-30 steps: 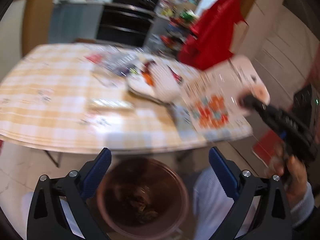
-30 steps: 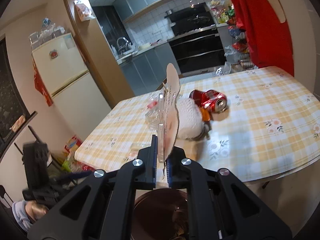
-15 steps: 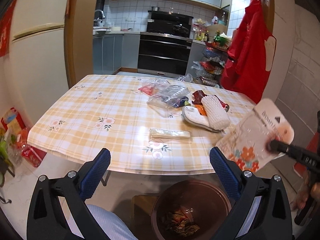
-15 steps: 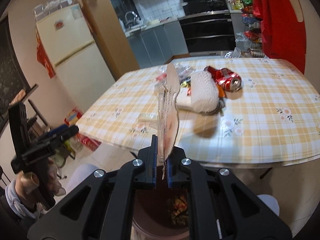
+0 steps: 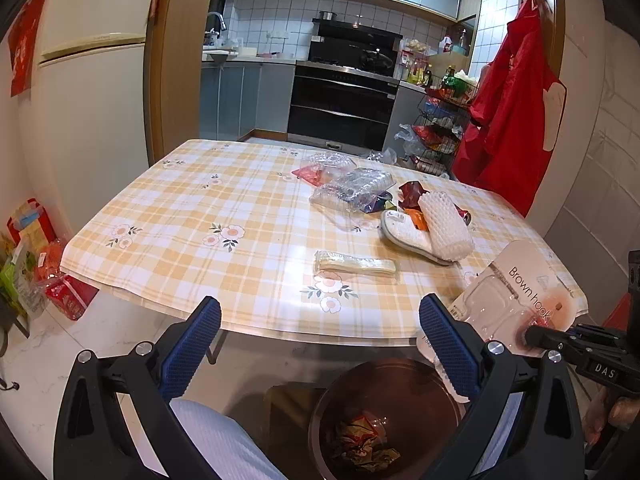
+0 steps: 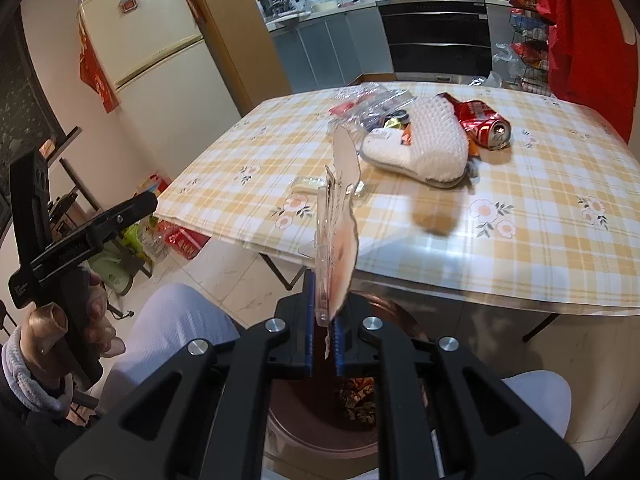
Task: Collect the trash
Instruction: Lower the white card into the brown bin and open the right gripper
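We have the right tongs [image 6: 323,350] clamped flat on the lower edge of the clear plastic blister pack with its white printed backing card [image 6: 337,216], so the pack stands up on edge straight ahead of the pads — a thin, stiff sheet is easiest to carry pinched this way. Directly below those tongs sits the round dark-brown trash bin [image 6: 404,316], already holding crumpled wrappers; we judge the pack is poised over its mouth for dropping, though it is not yet released.

The left tongs [image 5: 320,350] stand wide with nothing between the blue pads, and the same bin [image 5: 348,384] lies just beneath and slightly right of them. Beyond them the bench under a yellow-and-white checked floral cloth [image 5: 192,216] carries what is left to gather: a flat cellophane-wrapped pale strip [image 5: 355,266] nearest, then a white foam mesh sleeve on a white slipper-like pad [image 5: 442,228], crinkled clear plastic trays [image 5: 352,190], and — clear from the right camera — a crushed red drink can [image 6: 484,124].

Both tongs tilt downward over the bench edge, gripped by hands low at either side; a grey cuff shows on the left hand [image 6: 80,320].
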`<state>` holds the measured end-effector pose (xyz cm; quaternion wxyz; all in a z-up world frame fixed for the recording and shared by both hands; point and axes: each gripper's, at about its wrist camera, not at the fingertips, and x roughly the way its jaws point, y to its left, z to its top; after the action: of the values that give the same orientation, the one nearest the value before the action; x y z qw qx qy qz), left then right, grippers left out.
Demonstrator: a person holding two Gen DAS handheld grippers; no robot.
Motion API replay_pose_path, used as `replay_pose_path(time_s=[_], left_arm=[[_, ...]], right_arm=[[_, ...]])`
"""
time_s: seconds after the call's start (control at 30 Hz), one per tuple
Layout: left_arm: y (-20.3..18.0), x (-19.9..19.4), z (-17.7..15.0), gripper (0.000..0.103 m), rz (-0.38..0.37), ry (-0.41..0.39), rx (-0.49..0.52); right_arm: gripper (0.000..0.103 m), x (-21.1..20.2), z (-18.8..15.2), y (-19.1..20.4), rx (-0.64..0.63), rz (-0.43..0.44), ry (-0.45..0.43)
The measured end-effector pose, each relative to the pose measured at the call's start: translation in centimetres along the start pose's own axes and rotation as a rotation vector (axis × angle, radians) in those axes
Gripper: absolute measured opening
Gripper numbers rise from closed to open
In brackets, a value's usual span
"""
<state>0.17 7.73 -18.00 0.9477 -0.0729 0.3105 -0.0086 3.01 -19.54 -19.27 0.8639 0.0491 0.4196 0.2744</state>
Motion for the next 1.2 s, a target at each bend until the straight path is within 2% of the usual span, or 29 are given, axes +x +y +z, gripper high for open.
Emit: replay_pose_path(time_s=[0.23,0.27,0.3,0.33,0.37,0.47,0.6,0.8,1.2], left_arm=[[-0.3,0.1,-0.1,0.097,-0.001,0.004,0.012],[-0.3,0.1,-0.2,0.097,-0.001,0.004,0.012],[-0.4,0.1,-0.1,0.097,-0.001,0.004,0.011],[-0.4,0.1,-0.1,0.097,-0.001,0.004,0.011],[-0.4,0.1,-0.2,0.097,-0.001,0.003,0.012],[-0.4,0.1,-0.2,0.097,0.001,0.004,0.013],[-0.4,0.1,-0.2,0.097,0.0,0.005,0.014],[-0.4,0.2,-0.4,0.097,-0.001,0.01,0.015],[-0.2,0.9,-0.5,0.097,-0.005,0.034,0.029]], right_arm=[[0.012,0.9,-0.3,0.4,0.007,0.035,0.048],[0.016,1.1,-0.3,0.3,0.013,0.034,0.057],[0.027,1.2,-0.4,0.3,0.021,0.025,0.062],[0.035,1.2,-0.4,0.1,0.033,0.024,0.059],[0.047,1.1,-0.3,0.0,0.042,0.022,0.052],[0.059,0.7,-0.1,-0.2,0.044,-0.009,0.026],[0.093,0.2,0.1,-0.9,0.059,-0.104,-0.006],[0.097,0.4,0.3,-2.0,0.079,-0.204,-0.001],[0.097,0.9,-0.1,-2.7,0.089,-0.238,0.01]])
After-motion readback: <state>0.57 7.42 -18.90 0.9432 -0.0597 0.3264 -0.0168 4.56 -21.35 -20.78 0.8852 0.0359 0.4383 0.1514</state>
